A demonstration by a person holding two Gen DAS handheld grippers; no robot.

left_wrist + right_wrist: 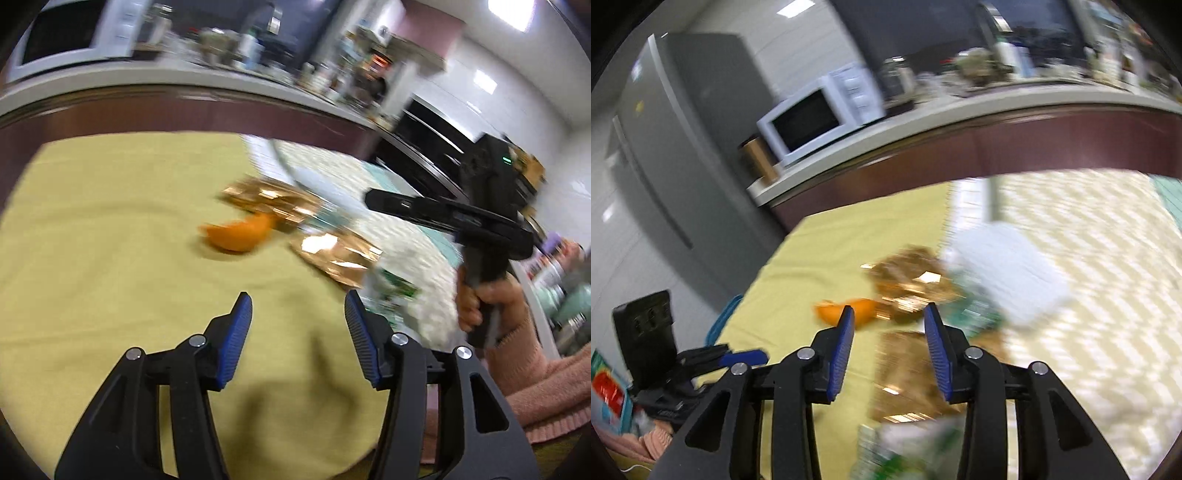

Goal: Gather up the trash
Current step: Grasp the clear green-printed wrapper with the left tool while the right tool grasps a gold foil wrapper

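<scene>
On the yellow cloth [92,240], the trash lies ahead of both grippers: copper wrappers [334,258], then orange peel [236,234]. The right gripper [889,325] seems nearer, through blur, with a wrapper just beyond its tips. The left gripper [298,308] is farther back. Both are spread, holding nothing.

On the yellow cloth [110,229] lie two shiny copper-coloured wrappers [273,201] [338,258], one piece of orange peel [236,232], one white packet [1008,269] and at least one green-printed wrapper [395,291]; blur keeps the green ones from being counted surely. One white microwave [816,118] stands on the counter [923,118].
</scene>
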